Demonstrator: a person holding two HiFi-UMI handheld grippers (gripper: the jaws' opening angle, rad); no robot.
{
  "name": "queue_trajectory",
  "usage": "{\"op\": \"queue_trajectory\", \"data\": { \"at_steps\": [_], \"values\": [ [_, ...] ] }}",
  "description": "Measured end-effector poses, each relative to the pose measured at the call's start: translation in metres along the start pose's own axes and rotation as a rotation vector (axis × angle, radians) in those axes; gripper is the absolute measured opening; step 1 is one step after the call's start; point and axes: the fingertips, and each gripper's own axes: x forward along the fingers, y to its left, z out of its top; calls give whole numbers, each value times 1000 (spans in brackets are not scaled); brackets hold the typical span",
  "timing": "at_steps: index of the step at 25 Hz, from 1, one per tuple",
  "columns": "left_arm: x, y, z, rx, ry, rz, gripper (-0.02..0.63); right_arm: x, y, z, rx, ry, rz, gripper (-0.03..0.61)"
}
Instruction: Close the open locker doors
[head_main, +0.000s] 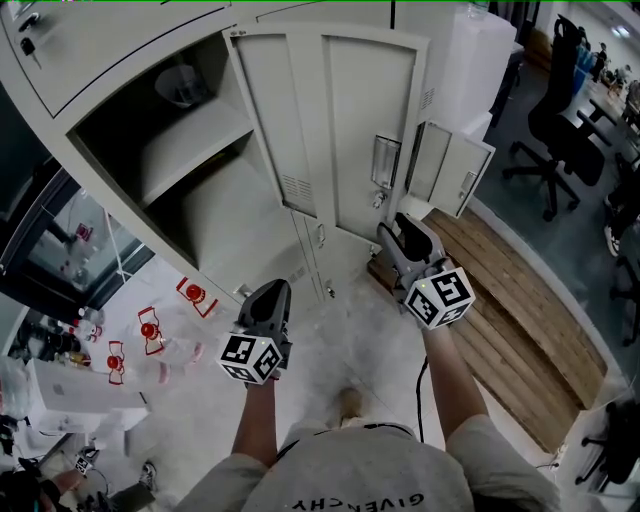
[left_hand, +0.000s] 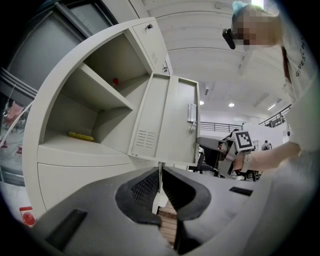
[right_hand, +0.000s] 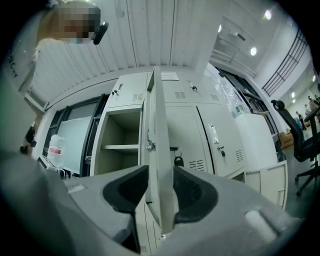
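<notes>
At the right gripper (right_hand: 160, 180): released, pads apart and straddling the free edge of the open locker door (right_hand: 158, 120) without pinching it. Judged as the swing-shut step: better to push with the right-hand pad flat on the door's face than to clamp again. Stay level with the latch (right_hand: 148, 146), far from the hinge, sweep steadily toward the open compartment (right_hand: 122, 132) at left, and ease off just before the frame to avoid a bounce. Mind the padlock (right_hand: 177, 161) hanging just right of the edge. At the left gripper (left_hand: 160, 180): clenched on nothing, low and well apart from the door; best held out of the swing path. Further right, a smaller door (head_main: 462, 178) also ajar, probably next. Hard to identify: a yellow strip (left_hand: 80, 135) on the compartment's lower level and a red spot (left_hand: 115, 80) above the shelf, possibly proud enough to foul the door, impossible to judge. Cut off by the gripper body: the door's lower edge. Nowhere clearly shown: the hinge line.
</notes>
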Motion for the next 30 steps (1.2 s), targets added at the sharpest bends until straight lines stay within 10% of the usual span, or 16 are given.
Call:
{"op": "queue_trajectory", "data": {
  "at_steps": [30],
  "values": [
    [-43,26,37,46,-7,-94,17,-16,80,7,-67,-7,-41,81]
  ]
}}
